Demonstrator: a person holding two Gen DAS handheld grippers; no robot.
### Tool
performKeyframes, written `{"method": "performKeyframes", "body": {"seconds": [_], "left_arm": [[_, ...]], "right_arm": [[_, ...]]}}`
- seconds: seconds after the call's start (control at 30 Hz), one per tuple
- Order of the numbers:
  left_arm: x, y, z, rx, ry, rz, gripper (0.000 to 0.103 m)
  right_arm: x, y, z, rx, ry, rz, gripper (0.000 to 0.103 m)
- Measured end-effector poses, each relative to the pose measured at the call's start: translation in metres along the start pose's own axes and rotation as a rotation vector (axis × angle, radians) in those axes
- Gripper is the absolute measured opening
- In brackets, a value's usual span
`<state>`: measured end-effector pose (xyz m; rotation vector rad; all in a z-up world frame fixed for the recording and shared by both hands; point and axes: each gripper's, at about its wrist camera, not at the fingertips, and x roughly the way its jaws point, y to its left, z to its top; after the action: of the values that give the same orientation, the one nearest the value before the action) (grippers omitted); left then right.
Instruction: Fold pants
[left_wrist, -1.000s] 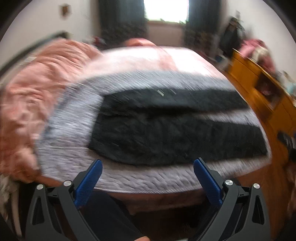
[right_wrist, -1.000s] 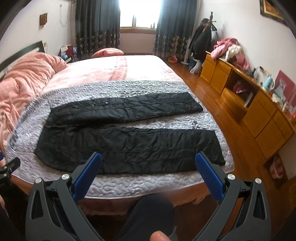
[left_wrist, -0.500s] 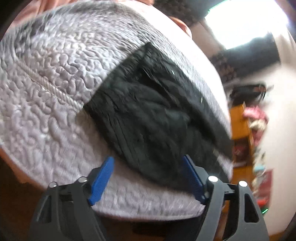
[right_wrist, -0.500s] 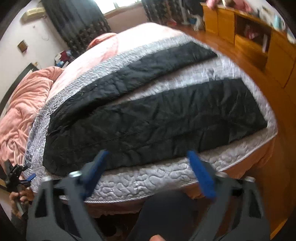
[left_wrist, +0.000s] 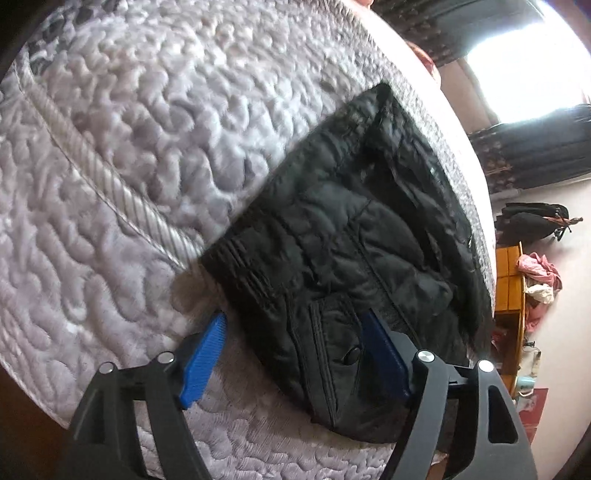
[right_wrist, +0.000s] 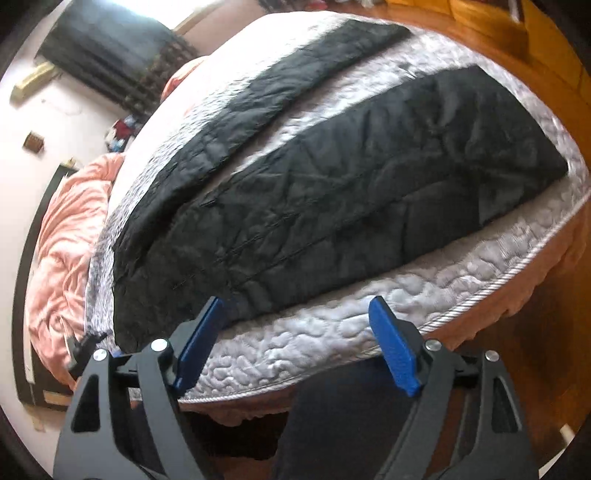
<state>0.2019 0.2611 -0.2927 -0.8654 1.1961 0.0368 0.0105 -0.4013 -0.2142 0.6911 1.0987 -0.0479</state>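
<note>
Black padded pants (right_wrist: 351, 184) lie flat on a grey quilted bedspread (right_wrist: 332, 332), legs spread apart and running to the right. In the left wrist view the waistband end of the pants (left_wrist: 351, 240) fills the middle. My left gripper (left_wrist: 295, 315) straddles the near waistband corner by a snap button. Its jaws are opening, and the blue pads stand clear of the cloth between them. My right gripper (right_wrist: 295, 301) hovers over the near leg's lower edge, close to the bed's rim. Its jaws are opening too and grip nothing.
A pink duvet (right_wrist: 62, 258) is bunched at the left side of the bed. Wooden floor (right_wrist: 554, 332) surrounds the bed's foot, and a wooden dresser (left_wrist: 509, 280) with clothes stands along the wall. A person's dark-clad leg (right_wrist: 351, 424) shows below the right gripper.
Both grippers have dropped toward the bed and rolled. The left one closed in on the waistband corner, the right one on the near leg's edge. Both jaws are narrower than a second ago.
</note>
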Motion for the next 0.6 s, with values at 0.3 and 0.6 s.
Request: {"method": "performKeyframes", "body": {"seconds": [0.3, 0.6], "left_arm": [[0.0, 0.005, -0.002, 0.03, 0.024, 0.018, 0.02], [0.007, 0.014, -0.002, -0.03, 0.022, 0.003, 0.022]], "right_arm": [[-0.034, -0.138, 0.051, 0.371, -0.097, 0.113, 0.05], [-0.039, -0.246, 0.073, 0.623, -0.188, 0.116, 0.05]]}}
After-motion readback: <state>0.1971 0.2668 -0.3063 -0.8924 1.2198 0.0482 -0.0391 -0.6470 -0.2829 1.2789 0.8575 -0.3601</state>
